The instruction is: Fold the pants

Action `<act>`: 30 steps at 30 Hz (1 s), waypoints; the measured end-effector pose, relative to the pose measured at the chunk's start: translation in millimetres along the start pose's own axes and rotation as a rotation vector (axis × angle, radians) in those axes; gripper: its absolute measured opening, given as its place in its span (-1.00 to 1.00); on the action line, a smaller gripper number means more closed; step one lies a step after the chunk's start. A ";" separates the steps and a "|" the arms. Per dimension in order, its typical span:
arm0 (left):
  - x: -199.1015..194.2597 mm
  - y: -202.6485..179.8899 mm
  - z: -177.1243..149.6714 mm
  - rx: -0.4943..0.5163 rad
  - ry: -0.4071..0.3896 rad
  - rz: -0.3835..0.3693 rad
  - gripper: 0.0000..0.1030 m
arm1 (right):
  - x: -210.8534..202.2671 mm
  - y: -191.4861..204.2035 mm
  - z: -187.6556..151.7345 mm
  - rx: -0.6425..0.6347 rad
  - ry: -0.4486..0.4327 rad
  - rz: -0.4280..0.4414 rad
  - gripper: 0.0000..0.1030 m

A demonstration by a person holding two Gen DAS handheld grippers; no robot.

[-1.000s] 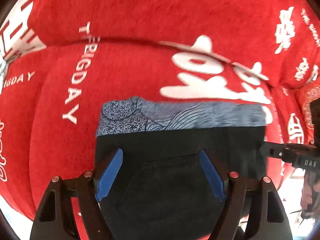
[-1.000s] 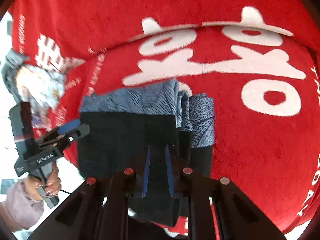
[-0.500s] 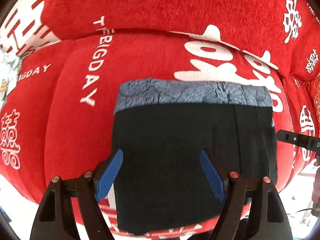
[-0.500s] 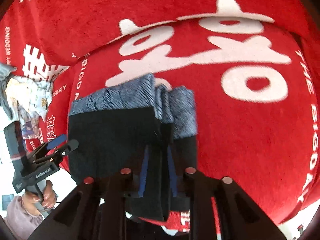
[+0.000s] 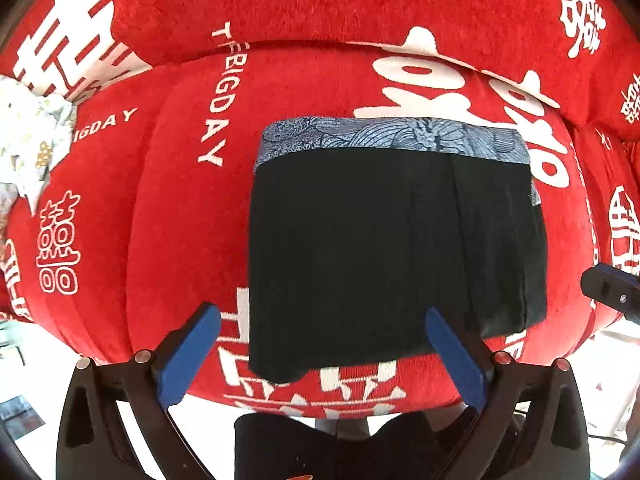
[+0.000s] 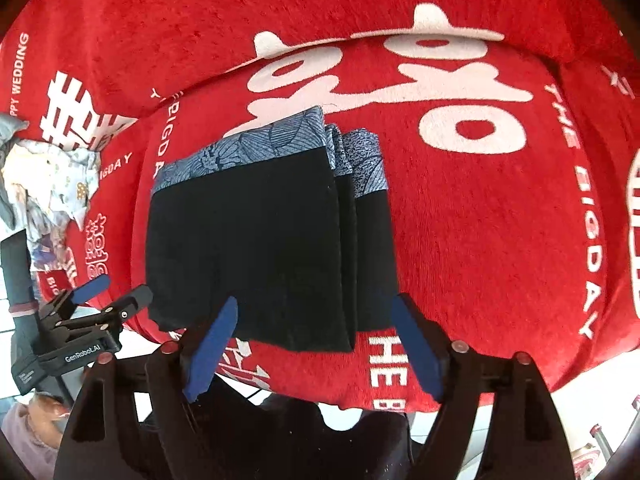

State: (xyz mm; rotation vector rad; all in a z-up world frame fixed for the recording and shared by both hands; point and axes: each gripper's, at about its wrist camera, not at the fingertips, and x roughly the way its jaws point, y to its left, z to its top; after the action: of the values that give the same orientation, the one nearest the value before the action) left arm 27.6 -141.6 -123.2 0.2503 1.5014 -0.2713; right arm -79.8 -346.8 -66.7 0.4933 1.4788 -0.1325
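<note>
Lying folded on red cover [image 5: 168, 208]: pants [image 5: 384, 248]; crumpled clothes [image 6: 48, 184] nearby; both grippers' fingers just spread, empty.

Red plush cover [image 5: 360, 8] with white characters and "THE BIG DAY" lettering drapes a cushioned seat and backrest, fills most of both views. Crumpled pale cloth pile [image 6: 52, 184] at the left edge. Pale floor [image 5: 208, 432] below the seat front. Bright, even light.
</note>
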 end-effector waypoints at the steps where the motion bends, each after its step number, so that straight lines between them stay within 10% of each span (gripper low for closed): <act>1: -4.6 -1.0 -1.7 0.003 -0.002 -0.008 1.00 | -4.1 3.4 -2.3 -0.008 -0.010 -0.021 0.84; 30: -72.6 8.2 -12.5 0.014 -0.048 0.031 1.00 | -51.5 57.6 -14.8 -0.039 -0.014 -0.162 1.00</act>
State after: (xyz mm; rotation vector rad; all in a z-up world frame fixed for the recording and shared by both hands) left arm 14.8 -128.1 -51.4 0.2763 1.4474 -0.2610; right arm -76.8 -300.4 -3.3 0.3402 1.5039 -0.2339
